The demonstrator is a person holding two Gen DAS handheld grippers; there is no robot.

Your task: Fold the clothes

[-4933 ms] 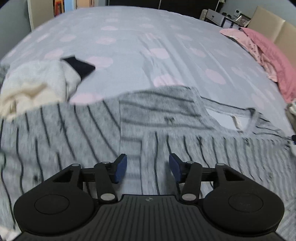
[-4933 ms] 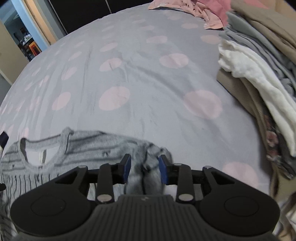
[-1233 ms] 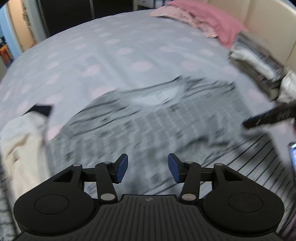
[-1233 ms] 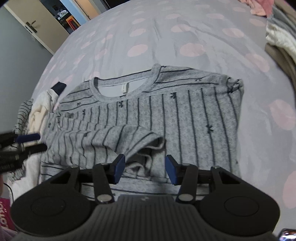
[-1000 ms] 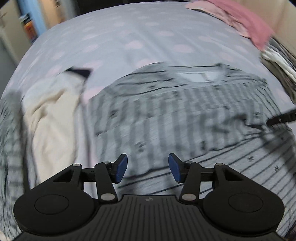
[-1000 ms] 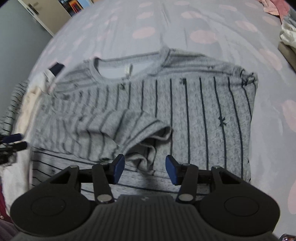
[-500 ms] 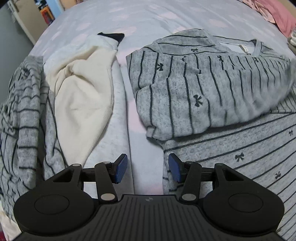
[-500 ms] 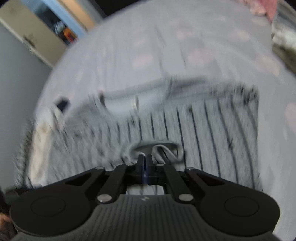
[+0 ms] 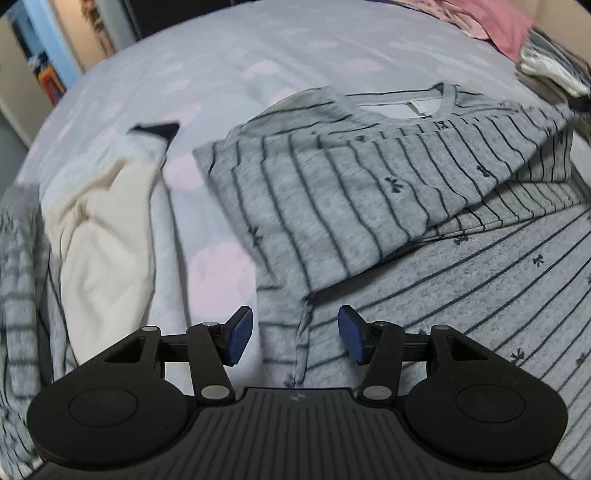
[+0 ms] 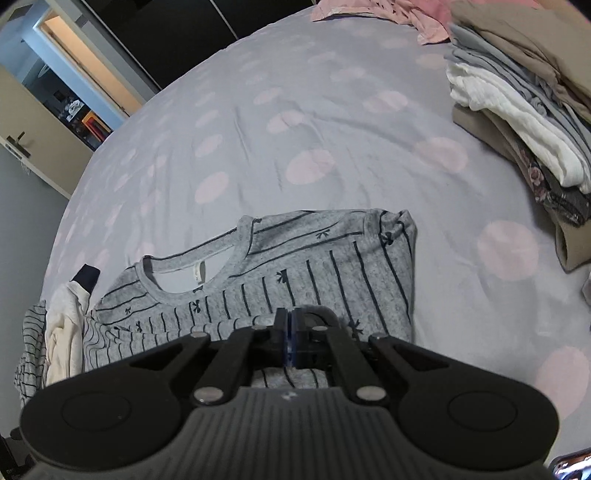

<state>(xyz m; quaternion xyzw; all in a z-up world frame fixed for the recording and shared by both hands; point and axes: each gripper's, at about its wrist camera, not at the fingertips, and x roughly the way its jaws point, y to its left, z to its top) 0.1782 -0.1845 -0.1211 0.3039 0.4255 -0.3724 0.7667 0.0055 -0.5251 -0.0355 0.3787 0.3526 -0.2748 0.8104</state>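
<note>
A grey top with thin dark stripes and small bows [image 9: 480, 277] lies flat on the bed, neckline away from me. Its left sleeve [image 9: 369, 192] is drawn diagonally across the body toward the upper right. In the right wrist view the same top [image 10: 332, 266] fills the middle, and my right gripper [image 10: 290, 341] is shut on the sleeve's cuff end, whose fabric [image 10: 166, 332] trails off to the left. My left gripper [image 9: 293, 334] stands open just above the top's left side edge, nothing between its blue pads.
The bedspread [image 10: 314, 110] is grey with pink dots. A cream garment [image 9: 103, 229] and a wide-striped grey one [image 9: 18, 277] lie crumpled to the left. A stack of folded clothes [image 10: 517, 122] sits at the right, pink fabric [image 9: 491, 18] beyond it.
My right gripper went from open to shut on the sleeve cuff and has drawn the sleeve across the top. My left gripper shifted right, over the top's side edge, still open.
</note>
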